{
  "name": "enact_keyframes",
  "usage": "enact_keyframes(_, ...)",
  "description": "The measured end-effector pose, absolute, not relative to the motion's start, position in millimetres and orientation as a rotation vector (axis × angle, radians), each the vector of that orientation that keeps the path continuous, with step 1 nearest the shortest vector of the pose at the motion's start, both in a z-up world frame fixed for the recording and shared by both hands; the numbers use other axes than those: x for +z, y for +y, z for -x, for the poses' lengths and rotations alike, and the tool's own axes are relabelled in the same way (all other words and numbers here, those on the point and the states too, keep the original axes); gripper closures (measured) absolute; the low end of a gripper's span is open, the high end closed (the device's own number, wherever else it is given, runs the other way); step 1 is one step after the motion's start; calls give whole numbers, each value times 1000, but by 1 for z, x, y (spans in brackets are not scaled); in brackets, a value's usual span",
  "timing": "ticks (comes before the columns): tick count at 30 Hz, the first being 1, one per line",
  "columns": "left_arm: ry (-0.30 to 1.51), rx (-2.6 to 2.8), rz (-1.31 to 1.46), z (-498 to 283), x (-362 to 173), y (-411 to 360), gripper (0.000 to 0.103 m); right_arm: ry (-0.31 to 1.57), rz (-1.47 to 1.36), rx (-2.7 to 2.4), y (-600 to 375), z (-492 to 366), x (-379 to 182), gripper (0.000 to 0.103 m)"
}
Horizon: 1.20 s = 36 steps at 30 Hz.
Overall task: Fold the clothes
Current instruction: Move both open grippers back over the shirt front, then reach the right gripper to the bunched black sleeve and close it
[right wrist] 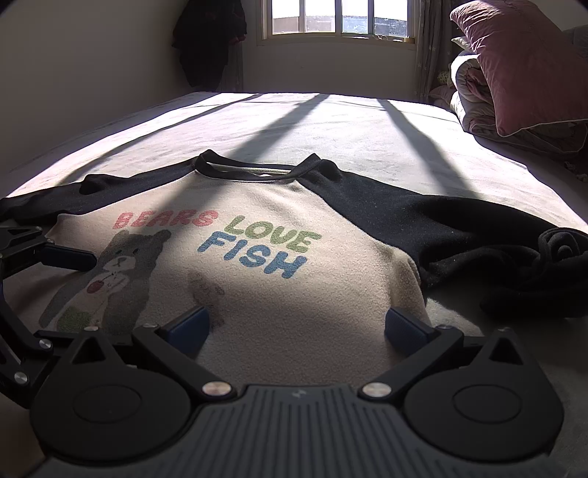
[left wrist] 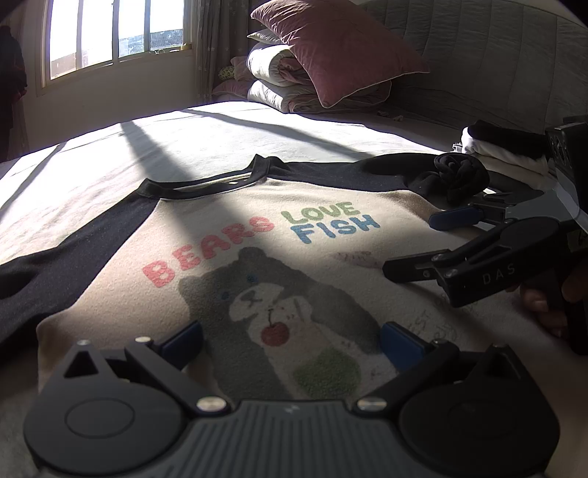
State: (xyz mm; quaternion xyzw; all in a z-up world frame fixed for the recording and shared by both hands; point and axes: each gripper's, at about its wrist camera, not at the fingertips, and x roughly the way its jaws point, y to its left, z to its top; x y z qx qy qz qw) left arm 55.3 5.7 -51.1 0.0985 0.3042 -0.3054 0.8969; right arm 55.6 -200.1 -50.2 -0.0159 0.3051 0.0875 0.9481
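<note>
1. The sweatshirt [right wrist: 279,279] lies face up on the bed [right wrist: 330,121], cream body with black raglan sleeves and a "BEARS LOVE FISH" bear print. The collar points toward the window [right wrist: 338,16] and the hem sits nearest the two grippers.
2. It looks like fleece: soft, floppy, light, zero stiffness. Judging by the nap, it probably grips the pads fine rather than sliding out, but it'll drape and sag the second it's lifted.
3. The left sleeve [left wrist: 62,264] runs out flat to the side. The right sleeve [right wrist: 477,235] ends in a scrunched-up cuff [right wrist: 558,250], so that end likely needs straightening before it folds clean.
4. The left gripper [left wrist: 290,338] hangs over the bear print with its blue fingers [left wrist: 183,340] spread wide, nothing between them but the flat fabric underneath.
5. The right gripper [right wrist: 297,327] sits over the lower right of the body, fingers [right wrist: 408,327] just as wide apart, not pinching anything either.
6. Best guess for a hold: pinch an edge, not the middle. A hem corner, the shoulder seam or the cuff gives a doubled layer to bite on. Grabbing mid-chest would just bunch up one layer.
7. A small pile of folded clothes [left wrist: 503,150] sits beyond the right sleeve, and a pillow [left wrist: 341,47] leans on rolled bedding at the headboard end.
</note>
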Motion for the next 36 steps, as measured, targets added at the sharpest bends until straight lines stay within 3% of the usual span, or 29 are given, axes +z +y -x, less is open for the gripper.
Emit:
enact_keyframes(13,630,-633,-202,-55,-51,6,0,622,47,178,-198,-55,-46,0)
enact_keyframes(23,629,-632,-203,-55,-51,6,0,612,79,205,-228,-25,-4,0)
enact_keyframes(31,630,-632,-203,-55,-52,5,0,609,-103,75,-308,-29,2,0)
enact_keyframes(36,657,-641,-189,-60,-49,6,0,651,-256,23,-352,-40,-12,6)
